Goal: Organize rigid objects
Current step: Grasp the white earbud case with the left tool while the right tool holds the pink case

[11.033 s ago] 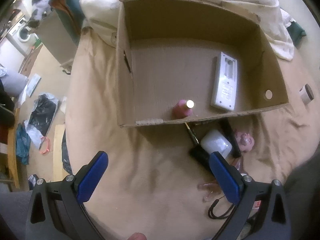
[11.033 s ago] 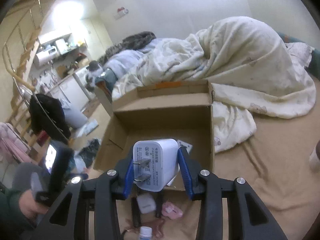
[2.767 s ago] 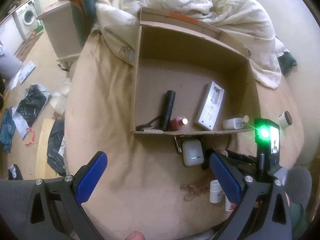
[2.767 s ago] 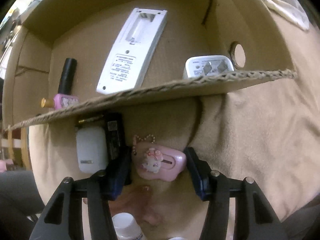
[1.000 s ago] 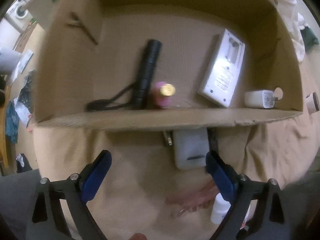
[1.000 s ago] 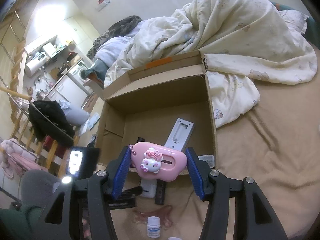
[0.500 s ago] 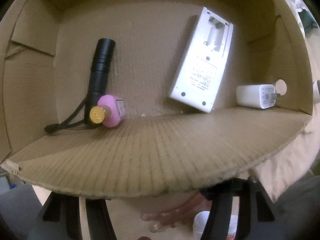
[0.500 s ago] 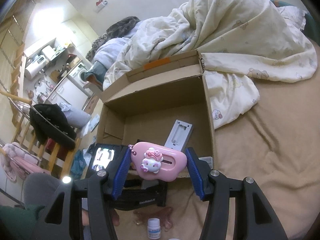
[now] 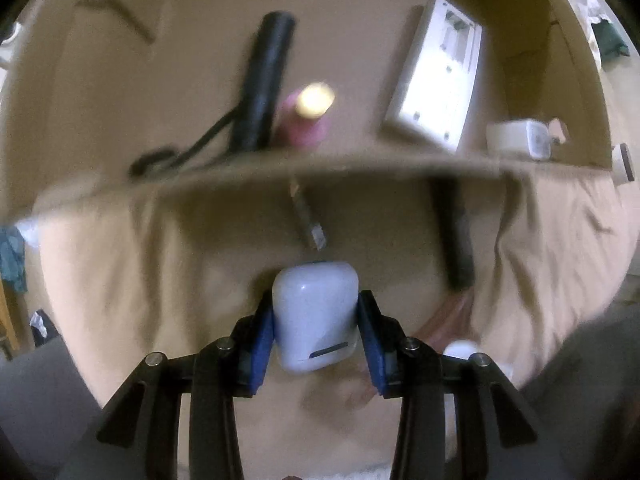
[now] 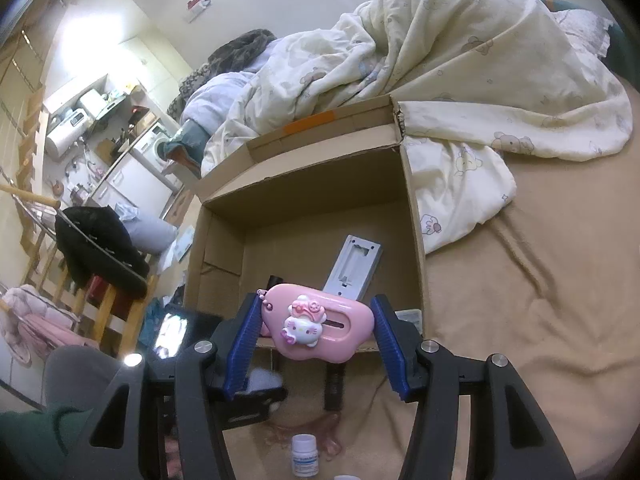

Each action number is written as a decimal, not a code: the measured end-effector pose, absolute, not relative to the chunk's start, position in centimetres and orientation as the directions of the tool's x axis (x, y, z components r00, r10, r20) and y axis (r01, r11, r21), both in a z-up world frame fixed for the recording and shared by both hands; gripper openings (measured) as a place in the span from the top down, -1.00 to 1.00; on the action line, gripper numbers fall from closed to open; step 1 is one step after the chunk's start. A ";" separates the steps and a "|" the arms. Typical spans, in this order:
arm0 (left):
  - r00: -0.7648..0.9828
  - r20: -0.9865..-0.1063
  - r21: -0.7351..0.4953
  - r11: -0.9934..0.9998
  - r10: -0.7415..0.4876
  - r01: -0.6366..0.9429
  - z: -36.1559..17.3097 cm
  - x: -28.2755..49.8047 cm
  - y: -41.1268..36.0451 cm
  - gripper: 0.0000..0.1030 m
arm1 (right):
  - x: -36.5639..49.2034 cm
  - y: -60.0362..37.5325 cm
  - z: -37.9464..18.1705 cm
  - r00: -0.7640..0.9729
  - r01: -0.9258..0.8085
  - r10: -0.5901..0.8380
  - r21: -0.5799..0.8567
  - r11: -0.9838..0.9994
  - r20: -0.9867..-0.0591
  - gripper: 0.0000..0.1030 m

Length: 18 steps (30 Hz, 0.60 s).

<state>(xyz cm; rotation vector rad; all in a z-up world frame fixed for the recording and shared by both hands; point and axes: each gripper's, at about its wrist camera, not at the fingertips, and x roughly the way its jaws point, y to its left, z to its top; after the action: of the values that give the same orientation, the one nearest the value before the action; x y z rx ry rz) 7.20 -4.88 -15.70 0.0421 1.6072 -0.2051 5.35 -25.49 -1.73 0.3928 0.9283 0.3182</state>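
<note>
Fingers of the left gripper [image 9: 316,322] are clamping a white earbud case [image 9: 315,314] at lower centre, its long axis pointing up-frame toward the cardboard box [image 9: 320,166]. Right gripper [image 10: 316,330] fingers are pinching the pink cutter [image 10: 318,328] crosswise, just below the box [image 10: 416,240] mouth at centre.

place: lived-in home, one-room flat | bed: cream bear-print duvet [image 10: 472,68] heaped on tan sheet [image 10: 540,280] | left of duvet: washing machine [image 10: 154,148], white kitchen counter [image 10: 116,184] with appliances | below those: dark jacket [image 10: 100,244] over a wooden chair [image 10: 116,308]
</note>
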 end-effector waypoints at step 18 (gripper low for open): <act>0.002 -1.000 -0.002 0.972 -0.003 0.234 -16.0 4.4 -6.2 0.24 | 5.8 -25.0 -2.9 0.533 -0.073 0.388 0.416 0.906 -0.752 -0.13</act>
<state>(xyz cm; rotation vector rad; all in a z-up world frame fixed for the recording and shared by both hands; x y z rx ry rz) 4.41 -6.22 -16.01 0.1832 1.5604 -0.1872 5.78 -24.97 -2.91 0.3561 0.9744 0.2817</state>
